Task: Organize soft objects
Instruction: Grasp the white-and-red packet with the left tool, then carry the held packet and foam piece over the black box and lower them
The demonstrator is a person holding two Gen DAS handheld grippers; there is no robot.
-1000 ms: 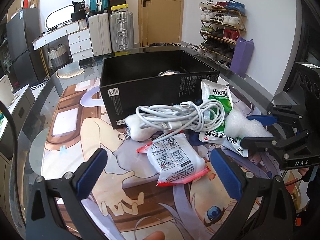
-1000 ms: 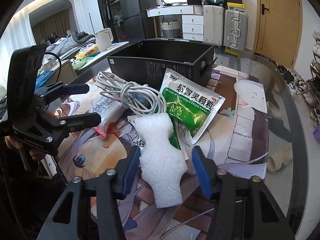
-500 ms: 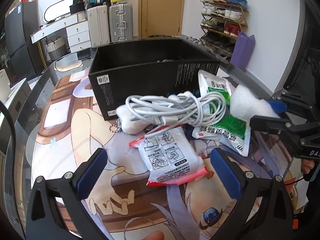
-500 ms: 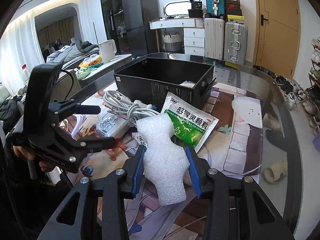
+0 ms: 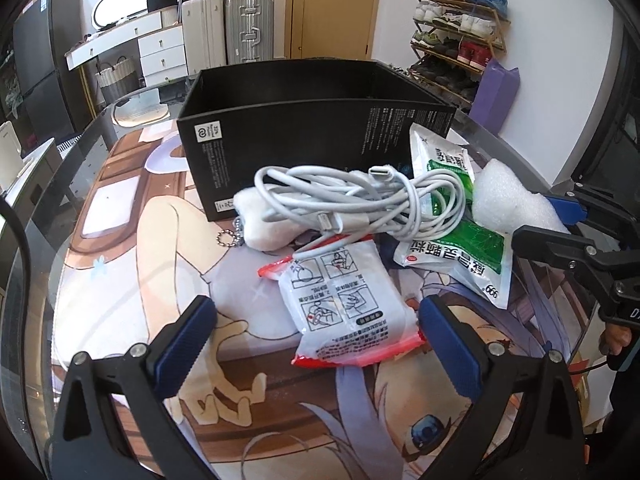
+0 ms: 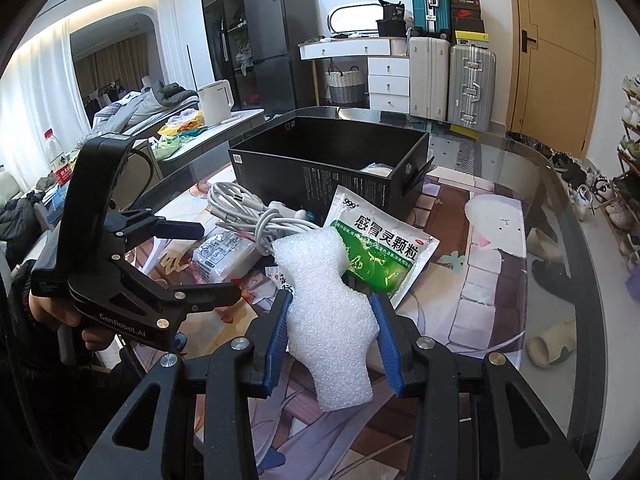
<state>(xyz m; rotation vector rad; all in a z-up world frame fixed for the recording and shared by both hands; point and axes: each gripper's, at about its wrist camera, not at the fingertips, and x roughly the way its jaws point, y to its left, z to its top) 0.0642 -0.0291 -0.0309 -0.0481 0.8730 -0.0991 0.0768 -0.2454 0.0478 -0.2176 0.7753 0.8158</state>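
On the glass table (image 5: 52, 216) with its anime mat, our right gripper (image 6: 334, 344) clamps the white foam piece (image 6: 328, 316) above the pile near the black box (image 6: 320, 168), left gripper (image 5: 316, 344) hovering spread wide—squashy foam may slip out.

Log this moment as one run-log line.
right tongs: shut on foam piece, lifted | left tongs: open over white pouch | black box: open
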